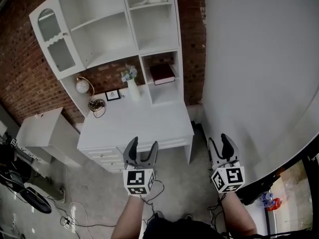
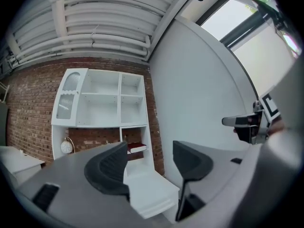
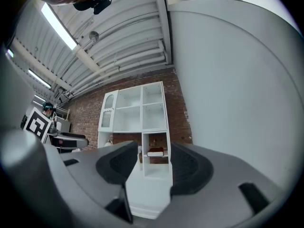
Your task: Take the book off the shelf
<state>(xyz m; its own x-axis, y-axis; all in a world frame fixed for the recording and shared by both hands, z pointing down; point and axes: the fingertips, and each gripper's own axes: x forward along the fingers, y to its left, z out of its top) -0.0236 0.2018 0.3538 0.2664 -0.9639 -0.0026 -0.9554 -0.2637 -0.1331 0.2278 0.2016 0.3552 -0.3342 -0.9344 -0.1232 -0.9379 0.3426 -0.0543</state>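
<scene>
In the head view, the dark red book point(image 1: 162, 74) lies flat in a small open compartment at the lower right of the white shelf unit point(image 1: 107, 24), upper centre of the frame. The white desk point(image 1: 134, 121) stands below it, carrying a vase point(image 1: 132, 87) of flowers just left of that compartment. The left tool point(image 1: 143, 146) and right tool point(image 1: 219, 142) hover low in the frame, well apart from the book, both with jaws spread and empty.

In the left gripper view, the left tool point(image 2: 149, 152) stands open (nothing between its pads); the book point(image 2: 137, 147) shows far off beside the left jaw.

In the right gripper view, the right tool point(image 3: 153, 164) is likewise open, and the distant book point(image 3: 156, 152) appears in the gap between its jaws.
</scene>
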